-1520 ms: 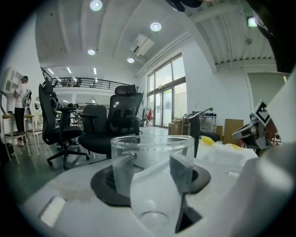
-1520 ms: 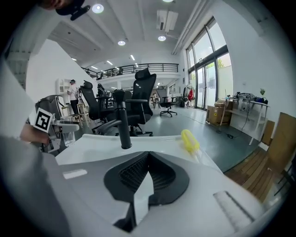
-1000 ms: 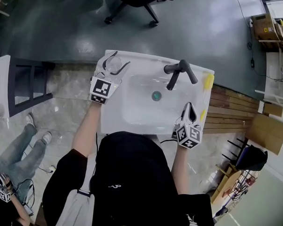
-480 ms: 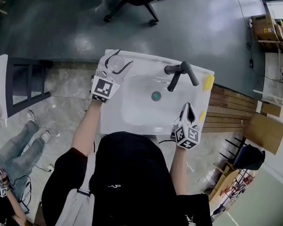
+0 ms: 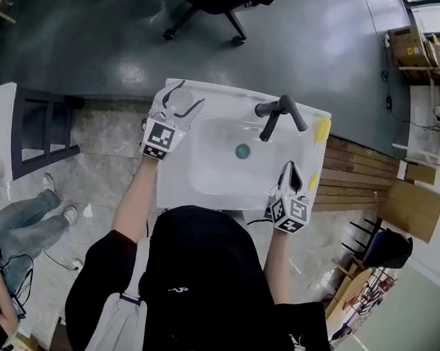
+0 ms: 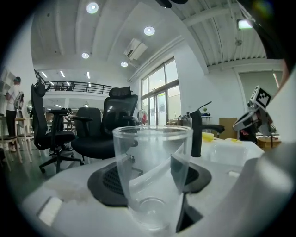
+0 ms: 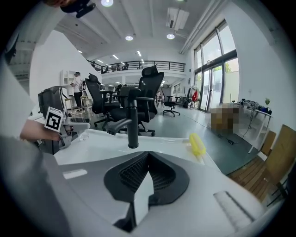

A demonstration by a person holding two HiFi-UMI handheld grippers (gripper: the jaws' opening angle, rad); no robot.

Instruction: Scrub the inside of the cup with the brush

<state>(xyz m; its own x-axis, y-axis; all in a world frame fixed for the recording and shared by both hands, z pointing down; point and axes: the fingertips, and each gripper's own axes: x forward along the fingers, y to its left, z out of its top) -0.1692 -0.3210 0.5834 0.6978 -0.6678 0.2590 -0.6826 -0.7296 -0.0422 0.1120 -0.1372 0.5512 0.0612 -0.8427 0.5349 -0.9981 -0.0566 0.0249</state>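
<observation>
- Sink-side, the scrub not yet begun: your left gripper (image 5: 189, 91) sat at the back left corner of the sink (image 5: 220, 171), its jaws spread wide and just then opening a little further, with the clear cup (image 5: 178, 99) upright between them on the rim.
- From the left gripper view it was hard to tell whether either pad brushed the glass. It looked like no grip at all, the cup resting on its own base.
- Your right gripper (image 5: 294, 164) hung over the sink's near right edge with its jaws pressed together on nothing.
- The yellow brush (image 5: 323, 126) lay untouched on the right rim, past the black tap (image 5: 280, 108) and ahead and to the right of those shut jaws.
- By the look of it, the step in hand was taking hold of the two things. Neither cup nor brush was off the sink.
- The next move seemed to call for the left jaws to close squarely on the cup's wall, gently, since it is thin and slippery. The right jaws would need to open and reach forward for the brush.
- Both your forearms reached out from the body, the left stretched further. Each gripper pointed away from you, the right tipped down more steeply.
</observation>
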